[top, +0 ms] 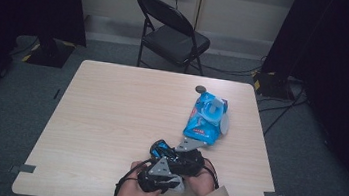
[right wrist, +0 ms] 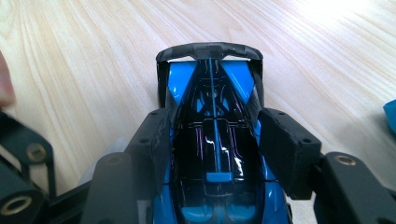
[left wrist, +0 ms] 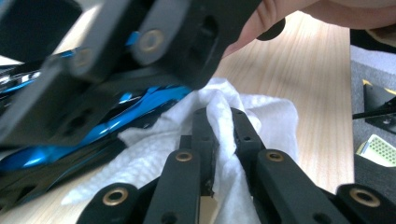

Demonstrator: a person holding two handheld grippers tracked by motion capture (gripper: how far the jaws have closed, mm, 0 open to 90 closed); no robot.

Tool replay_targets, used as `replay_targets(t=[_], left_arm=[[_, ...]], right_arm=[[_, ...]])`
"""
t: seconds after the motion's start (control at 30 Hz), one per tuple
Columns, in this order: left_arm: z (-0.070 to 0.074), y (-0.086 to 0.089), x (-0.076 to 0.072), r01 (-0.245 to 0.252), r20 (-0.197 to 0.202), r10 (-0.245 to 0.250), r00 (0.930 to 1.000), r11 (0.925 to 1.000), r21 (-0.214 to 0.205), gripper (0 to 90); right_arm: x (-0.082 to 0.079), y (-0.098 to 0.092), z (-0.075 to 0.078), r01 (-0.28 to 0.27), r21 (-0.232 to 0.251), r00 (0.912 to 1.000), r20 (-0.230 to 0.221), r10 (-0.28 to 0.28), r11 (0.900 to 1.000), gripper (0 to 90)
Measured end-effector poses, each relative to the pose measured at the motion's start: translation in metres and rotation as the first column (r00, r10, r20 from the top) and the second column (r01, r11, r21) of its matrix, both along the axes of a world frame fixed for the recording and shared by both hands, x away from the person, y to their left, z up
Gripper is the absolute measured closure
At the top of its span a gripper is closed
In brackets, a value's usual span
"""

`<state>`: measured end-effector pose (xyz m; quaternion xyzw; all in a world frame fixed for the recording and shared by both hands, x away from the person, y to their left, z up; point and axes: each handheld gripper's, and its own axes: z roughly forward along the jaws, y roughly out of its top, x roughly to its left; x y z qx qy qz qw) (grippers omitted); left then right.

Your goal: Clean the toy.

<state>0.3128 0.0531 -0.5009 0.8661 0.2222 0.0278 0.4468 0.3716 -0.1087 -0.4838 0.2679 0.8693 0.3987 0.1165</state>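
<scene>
Blue-black toy car, crumpled white tissue

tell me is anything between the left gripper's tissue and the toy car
Nothing visible. The left gripper, shut on the white tissue, has it right beside the blue toy car, which the right gripper clamps by its sides.

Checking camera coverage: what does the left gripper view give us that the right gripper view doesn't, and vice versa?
Left gripper view: the left gripper is shut on a white paper towel, crumpled on the table beside the car, with the right gripper's dark linkage passing above it.

Right gripper view: the right gripper is clamped across the sides of a blue and black toy car, seen from above, with its black rear wing beyond the jaws and a blue edge at far right.

Both: the toy car's glossy blue bodywork and the light wooden table.
</scene>
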Motion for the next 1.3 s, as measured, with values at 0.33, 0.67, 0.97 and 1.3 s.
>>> replay_targets(t=[0.33, 0.67, 0.97, 1.3], left_arm=[[0.025, 0.065, 0.013, -0.154, 0.035, 0.155, 0.9873, 0.9875, -0.033, 83.4], [0.030, 0.106, 0.034, -0.276, 0.060, 0.276, 0.9592, 0.9610, -0.008, 83.5], [0.019, 0.116, 0.049, -0.379, 0.073, 0.377, 0.9232, 0.9254, 0.009, 83.5], [0.003, 0.093, 0.055, -0.351, 0.096, 0.342, 0.9347, 0.9298, 0.109, 82.9]], right_arm=[[0.000, -0.001, 0.000, 0.004, 0.006, 1.0000, -0.001, -0.004, 1.0000, 44.1], [-0.001, -0.001, 0.000, 0.006, 0.007, 1.0000, -0.001, -0.006, 1.0000, 44.1], [-0.001, -0.001, 0.000, 0.005, 0.006, 1.0000, 0.000, -0.005, 1.0000, 44.1], [-0.001, -0.001, 0.000, 0.004, 0.005, 1.0000, 0.002, -0.004, 1.0000, 44.1]])
